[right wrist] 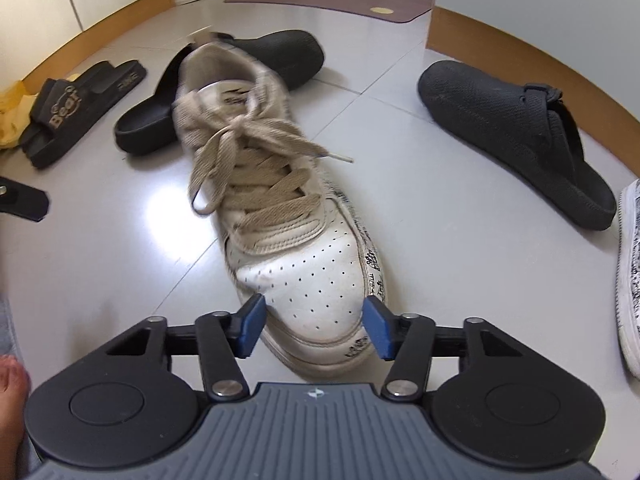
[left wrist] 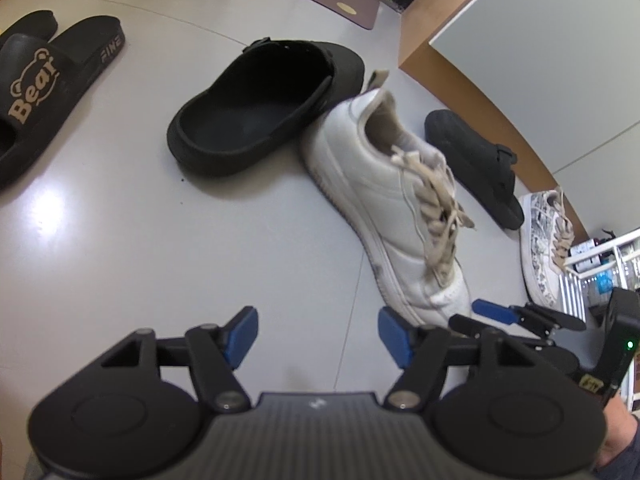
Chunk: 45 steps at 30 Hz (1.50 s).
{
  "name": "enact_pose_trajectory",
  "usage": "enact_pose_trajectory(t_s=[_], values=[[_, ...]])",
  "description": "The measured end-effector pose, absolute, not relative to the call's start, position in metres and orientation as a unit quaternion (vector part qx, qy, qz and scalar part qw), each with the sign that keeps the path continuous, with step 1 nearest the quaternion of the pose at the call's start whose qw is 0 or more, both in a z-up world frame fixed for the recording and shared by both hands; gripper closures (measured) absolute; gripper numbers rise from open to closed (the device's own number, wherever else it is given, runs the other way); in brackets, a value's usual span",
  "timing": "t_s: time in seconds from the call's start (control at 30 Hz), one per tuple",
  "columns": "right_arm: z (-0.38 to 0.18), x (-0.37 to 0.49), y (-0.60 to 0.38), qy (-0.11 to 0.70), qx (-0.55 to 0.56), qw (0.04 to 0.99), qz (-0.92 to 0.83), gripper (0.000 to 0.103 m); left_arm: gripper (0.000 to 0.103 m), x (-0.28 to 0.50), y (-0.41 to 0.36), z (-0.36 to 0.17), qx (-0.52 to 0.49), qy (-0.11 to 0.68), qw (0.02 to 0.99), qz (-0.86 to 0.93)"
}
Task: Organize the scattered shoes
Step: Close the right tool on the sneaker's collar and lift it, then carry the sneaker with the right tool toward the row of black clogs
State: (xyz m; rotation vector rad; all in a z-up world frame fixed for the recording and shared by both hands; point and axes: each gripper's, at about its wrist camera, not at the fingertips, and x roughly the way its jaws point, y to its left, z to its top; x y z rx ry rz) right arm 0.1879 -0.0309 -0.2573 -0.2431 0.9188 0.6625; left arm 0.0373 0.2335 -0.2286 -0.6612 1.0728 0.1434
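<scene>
On the floor [right wrist: 420,216], shoes lie scattered; nothing paired yet. Right gripper [right wrist: 316,328] wide around sneaker [right wrist: 280,216] toe. Left gripper [left wrist: 318,338] wide, empty.

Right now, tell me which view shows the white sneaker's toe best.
The right wrist view: the white sneaker fills the centre, toe between the open right gripper fingers. The left wrist view shows its side, toe partly hidden.

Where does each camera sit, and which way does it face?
Left wrist: on the left claw, low over the floor, facing a black clog; the right claw shows at right.
Right wrist: on the right claw, astride the white sneaker toe; bare toes show.
Shared: sneaker, clog.
</scene>
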Motion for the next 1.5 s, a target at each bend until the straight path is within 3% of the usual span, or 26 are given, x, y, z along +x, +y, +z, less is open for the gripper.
enact_pose_trajectory(t_s=[0.13,0.27,0.33,0.37,0.43,0.5,0.53,0.93,1.27,1.5], values=[[-0.257,0.176,-0.024,0.442,-0.117,0.818,0.349,0.079,0.034,0.035,0.234,-0.228,-0.309,0.501,0.805,0.068],[-0.254,0.170,-0.015,0.446,-0.115,0.809,0.365,0.081,0.034,0.034,0.236,-0.227,-0.311,0.499,0.806,0.070],[-0.249,0.171,-0.014,0.439,-0.109,0.816,0.361,0.076,0.034,0.032,0.237,-0.227,-0.313,0.498,0.806,0.072],[-0.247,0.171,-0.013,0.435,-0.107,0.819,0.359,0.071,0.034,0.032,0.238,-0.227,-0.313,0.497,0.806,0.072],[-0.242,0.172,-0.012,0.428,-0.101,0.825,0.355,0.029,0.034,0.031,0.239,-0.226,-0.316,0.494,0.807,0.074],[-0.237,0.179,-0.009,0.420,-0.086,0.837,0.340,0.005,0.034,0.029,0.243,-0.224,-0.321,0.487,0.808,0.078],[-0.235,0.183,-0.007,0.418,-0.079,0.840,0.336,0.004,0.034,0.028,0.244,-0.224,-0.324,0.485,0.809,0.079],[-0.227,0.237,0.043,0.408,-0.013,0.870,0.276,0.004,0.034,0.030,0.251,-0.225,-0.333,0.478,0.809,0.081],[-0.260,0.273,0.043,0.422,0.045,0.870,0.251,0.004,0.033,0.037,0.244,-0.228,-0.301,0.499,0.810,0.066],[-0.263,0.267,0.039,0.411,0.052,0.873,0.257,0.009,0.033,0.038,0.242,-0.235,-0.286,0.507,0.810,0.074]])
